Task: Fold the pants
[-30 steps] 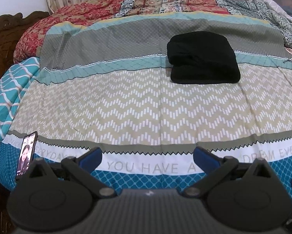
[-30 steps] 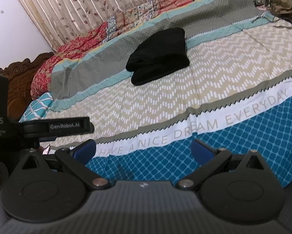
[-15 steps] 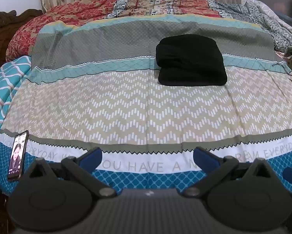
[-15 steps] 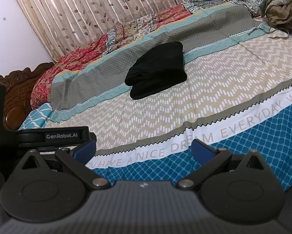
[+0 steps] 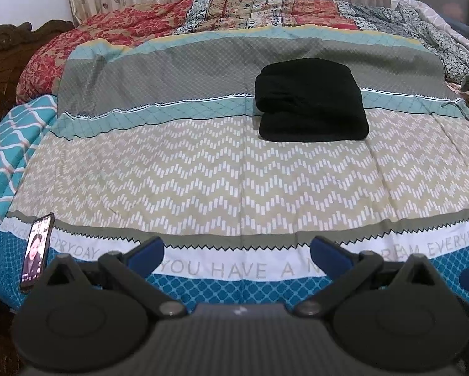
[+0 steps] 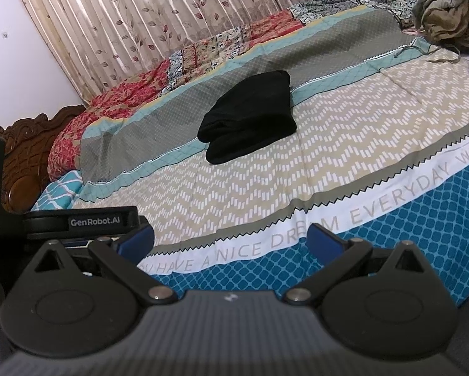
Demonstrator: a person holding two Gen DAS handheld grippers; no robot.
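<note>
The bed (image 5: 234, 172) had the black pants (image 5: 311, 100) sitting mid-quilt, already folded into a thick bundle, so folding looked basically finished. Both the left claw (image 5: 236, 252) and right claw (image 6: 229, 239) hung wide open, empty, well short of them; I'd guess only a tidy-up remained.
</note>
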